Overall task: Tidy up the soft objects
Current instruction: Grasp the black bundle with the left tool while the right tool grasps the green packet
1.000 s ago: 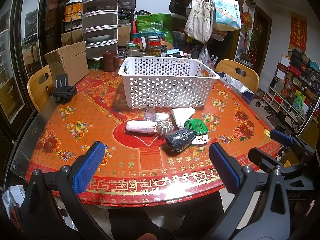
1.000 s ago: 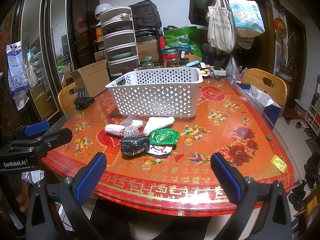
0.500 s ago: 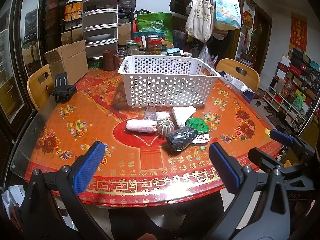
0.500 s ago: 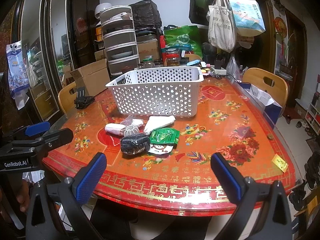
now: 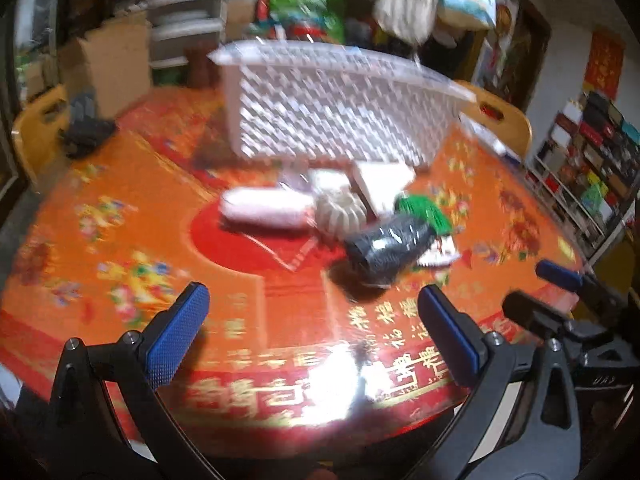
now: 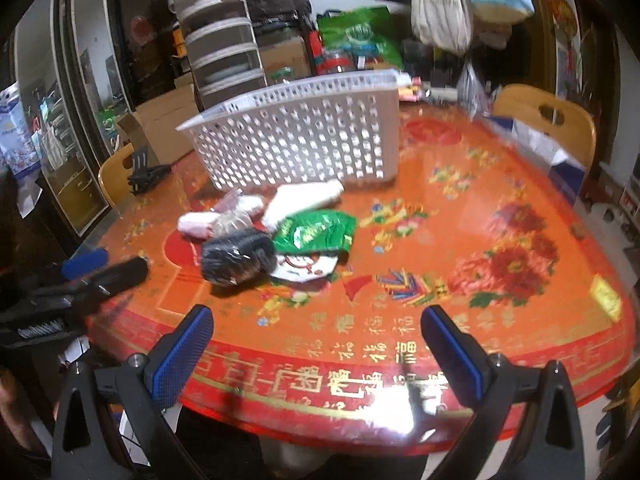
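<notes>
A pile of soft things lies mid-table in front of a white perforated basket (image 5: 336, 120) (image 6: 304, 140): a black wrapped bundle (image 5: 388, 248) (image 6: 236, 256), a pink-white roll (image 5: 264, 210) (image 6: 196, 226), a ribbed grey piece (image 5: 340, 212), a white packet (image 5: 380, 184) (image 6: 304, 200) and a green packet (image 5: 424, 212) (image 6: 316, 232). My left gripper (image 5: 312, 328) hangs open over the table's near edge, short of the pile. My right gripper (image 6: 316, 344) is open too, over the near edge and right of the bundle. Both hold nothing.
The red patterned table (image 6: 480, 240) has wooden chairs at the left (image 5: 36, 128) and back right (image 6: 548, 116). A black clamp-like object (image 6: 148, 176) lies at the table's left. Cardboard boxes (image 5: 108, 60), drawers, jars and hanging bags (image 6: 440, 4) crowd the back.
Both grippers have moved forward over the table toward the pile, and the views now tilt and blur. The objects on the table have not moved.
</notes>
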Motion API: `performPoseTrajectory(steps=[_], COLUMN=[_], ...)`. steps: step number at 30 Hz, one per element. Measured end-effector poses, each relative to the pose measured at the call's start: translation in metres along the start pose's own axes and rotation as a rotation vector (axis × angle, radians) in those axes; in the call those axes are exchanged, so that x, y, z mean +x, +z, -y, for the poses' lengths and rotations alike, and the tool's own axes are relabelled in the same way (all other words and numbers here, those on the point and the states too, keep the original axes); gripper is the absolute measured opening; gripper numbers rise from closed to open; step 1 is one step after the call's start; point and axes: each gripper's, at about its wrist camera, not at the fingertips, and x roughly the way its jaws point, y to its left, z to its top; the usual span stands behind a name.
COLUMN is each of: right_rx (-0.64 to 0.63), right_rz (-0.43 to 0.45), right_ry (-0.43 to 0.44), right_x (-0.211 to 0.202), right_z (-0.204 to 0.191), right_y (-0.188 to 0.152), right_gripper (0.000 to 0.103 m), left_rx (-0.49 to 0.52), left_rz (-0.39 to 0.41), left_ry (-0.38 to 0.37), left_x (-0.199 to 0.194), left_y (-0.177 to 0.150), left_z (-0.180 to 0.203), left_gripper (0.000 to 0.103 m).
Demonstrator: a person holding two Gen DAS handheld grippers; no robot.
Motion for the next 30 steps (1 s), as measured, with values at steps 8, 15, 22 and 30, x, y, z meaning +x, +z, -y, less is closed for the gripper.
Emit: performPoseTrajectory(steps=[8, 15, 22, 30], right_rx=[0.023, 0.042, 0.045, -0.002], right_rz=[0.006, 0.004, -0.001, -0.034], right_ry=[0.026, 0.039, 0.047, 0.062], right_x=[0.016, 0.023, 0.034, 0.056], right_z=[0.016, 0.023, 0.025, 0.010], right_y=[0.006, 0.016, 0.025, 0.038], right_gripper=[0.094, 0.094, 0.094, 0.094], left_rx=[0.005, 0.028, 0.047, 0.014], left_rz=[-0.015, -0.011, -0.023, 0.006], left_ry=[-0.069, -0.059, -0.074, -0.099], left_x=[0.042, 0.052, 0.057, 0.049], left_y=[0.006, 0.014, 0.015, 0.009], left_z=[0.015, 0.033, 0.034, 0.015], left_gripper=[0.103, 0.097, 0.057, 0.052])
